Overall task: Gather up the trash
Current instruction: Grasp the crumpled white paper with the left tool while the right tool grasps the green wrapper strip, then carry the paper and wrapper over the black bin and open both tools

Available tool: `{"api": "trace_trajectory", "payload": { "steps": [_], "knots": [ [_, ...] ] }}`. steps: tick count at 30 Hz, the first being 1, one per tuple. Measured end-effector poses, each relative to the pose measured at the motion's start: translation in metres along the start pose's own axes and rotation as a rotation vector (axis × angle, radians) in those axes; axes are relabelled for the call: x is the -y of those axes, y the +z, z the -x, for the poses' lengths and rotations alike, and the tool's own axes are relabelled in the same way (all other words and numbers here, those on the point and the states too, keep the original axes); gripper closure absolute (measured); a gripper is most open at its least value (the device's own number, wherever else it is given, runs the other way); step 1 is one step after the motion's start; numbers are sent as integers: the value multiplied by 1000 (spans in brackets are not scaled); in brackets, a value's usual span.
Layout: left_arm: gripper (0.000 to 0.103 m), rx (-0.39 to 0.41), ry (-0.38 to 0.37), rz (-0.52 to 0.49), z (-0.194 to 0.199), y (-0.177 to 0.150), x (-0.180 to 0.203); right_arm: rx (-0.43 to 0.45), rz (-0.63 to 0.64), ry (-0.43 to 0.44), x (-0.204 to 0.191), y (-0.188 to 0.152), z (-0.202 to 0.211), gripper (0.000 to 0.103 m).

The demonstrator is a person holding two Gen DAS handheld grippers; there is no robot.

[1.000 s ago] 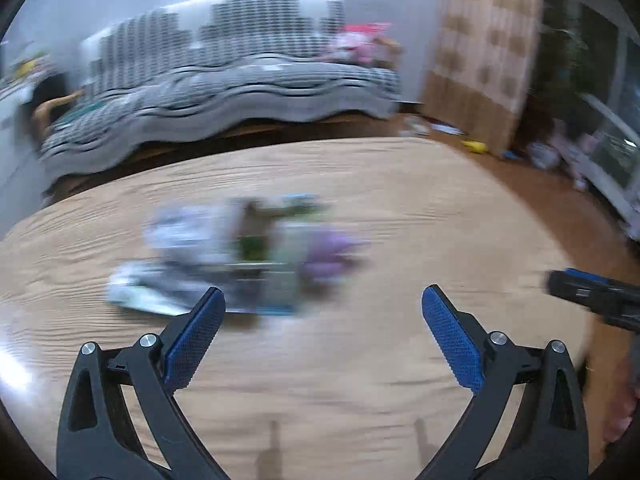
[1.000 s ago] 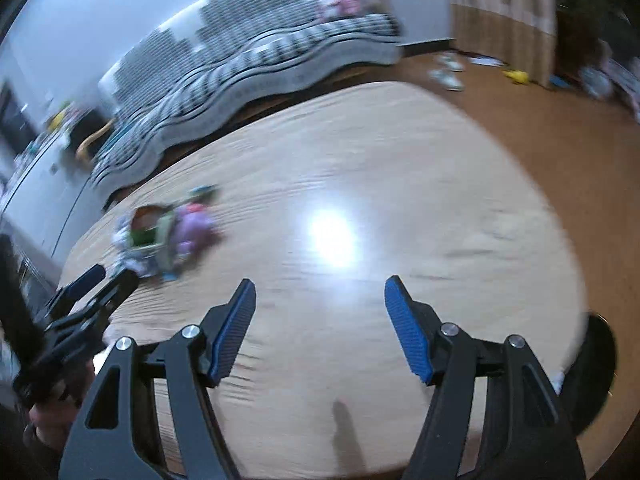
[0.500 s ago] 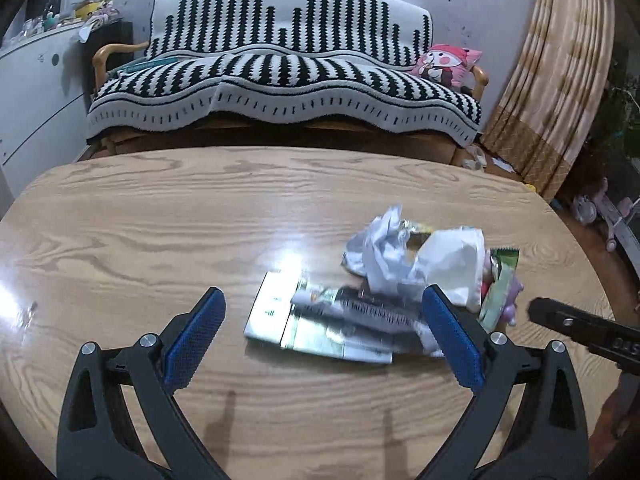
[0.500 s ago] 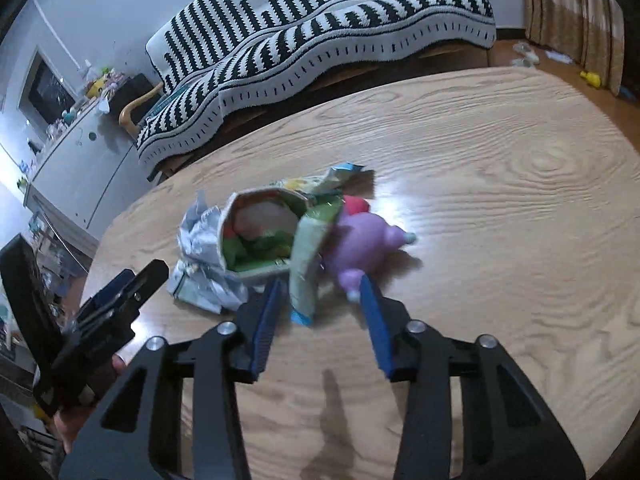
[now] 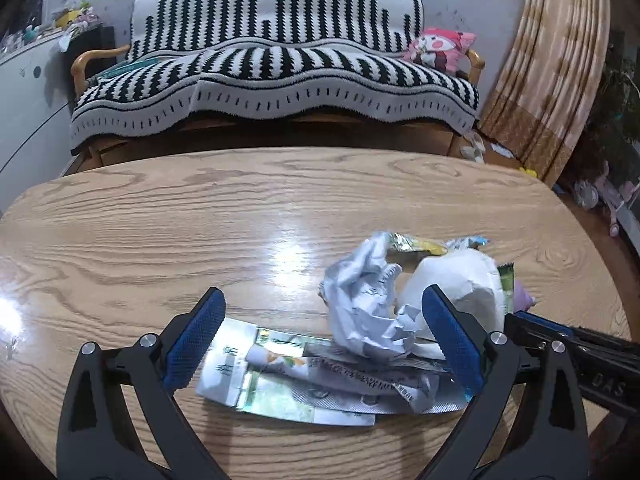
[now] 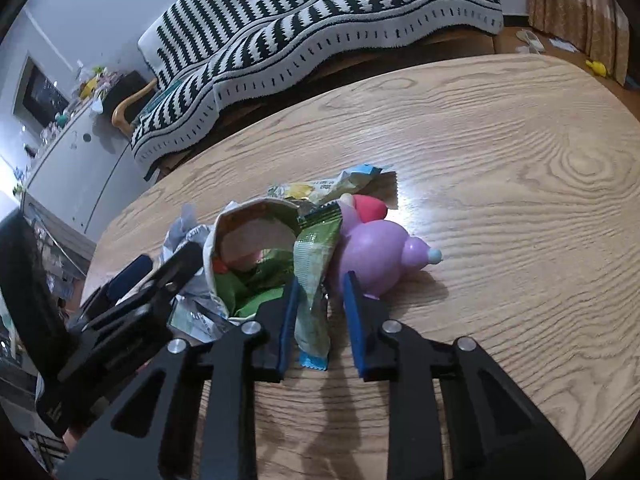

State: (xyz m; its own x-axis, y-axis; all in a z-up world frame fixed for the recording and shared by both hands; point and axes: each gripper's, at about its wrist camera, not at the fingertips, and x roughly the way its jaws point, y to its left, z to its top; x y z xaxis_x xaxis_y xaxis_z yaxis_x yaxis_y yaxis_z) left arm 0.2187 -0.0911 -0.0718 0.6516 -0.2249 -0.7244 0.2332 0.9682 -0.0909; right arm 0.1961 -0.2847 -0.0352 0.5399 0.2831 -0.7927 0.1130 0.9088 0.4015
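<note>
A wide oval table of pale oak-grain wood (image 5: 168, 232) fills most of both views. Behind it stands a wooden-armed sofa draped in a black-and-white striped knitted blanket (image 5: 276, 76), with a pink plush cushion (image 5: 440, 46) at one end and a beige striped curtain (image 5: 548, 80) beside it.

On the table, toward the person's right, lies a heap of trash. Its flat base is a silver and green foil packaging sheet (image 5: 280, 388). On it rest a crumpled ball of white paper (image 5: 364, 308) and a white paper cup tipped on its side (image 6: 244, 248), green scraps showing inside its mouth. Just beside the cup lies a rounded lilac plastic toy bottle (image 6: 376, 252), and a yellow and blue snack wrapper (image 6: 332, 184) sits behind.

The left gripper (image 5: 320, 340) hovers over the foil sheet, its blue-padded jaws spread wide. The right gripper (image 6: 318, 308) has its jaws narrowed around, but not touching, a long green snack wrapper (image 6: 314, 280) that leans against the cup.
</note>
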Motion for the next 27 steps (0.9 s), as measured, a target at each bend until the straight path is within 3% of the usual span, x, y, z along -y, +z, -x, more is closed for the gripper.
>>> {"api": "trace_trajectory", "payload": {
  "steps": [1,2,3,5,11,17,23,27],
  "knots": [
    [9,-4,-2,-12,-3,-1,3,-5,8,5,-1,-1,-1,85],
    [16,3,-1,-12,-2,-2,5,-8,11,10,-2,-2,-2,92],
    [37,9,-3,-10,-1,-2,5,-9,16,20,-3,-3,-2,95],
    [67,-15,-28,10,-1,-2,5,-15,27,22,-4,-5,-1,98],
    [70,51,-27,38,26,4,0,30,48,34,-5,-9,25,98],
    [70,85,-48,63,60,7,2,72,56,-10,24,-19,70,98],
    [70,105,-103,-72,88,-12,64,126,30,-98,77,-38,124,98],
    [70,87,-206,-167,103,-30,129,167,-22,-179,135,-63,172,98]
  ]
}}
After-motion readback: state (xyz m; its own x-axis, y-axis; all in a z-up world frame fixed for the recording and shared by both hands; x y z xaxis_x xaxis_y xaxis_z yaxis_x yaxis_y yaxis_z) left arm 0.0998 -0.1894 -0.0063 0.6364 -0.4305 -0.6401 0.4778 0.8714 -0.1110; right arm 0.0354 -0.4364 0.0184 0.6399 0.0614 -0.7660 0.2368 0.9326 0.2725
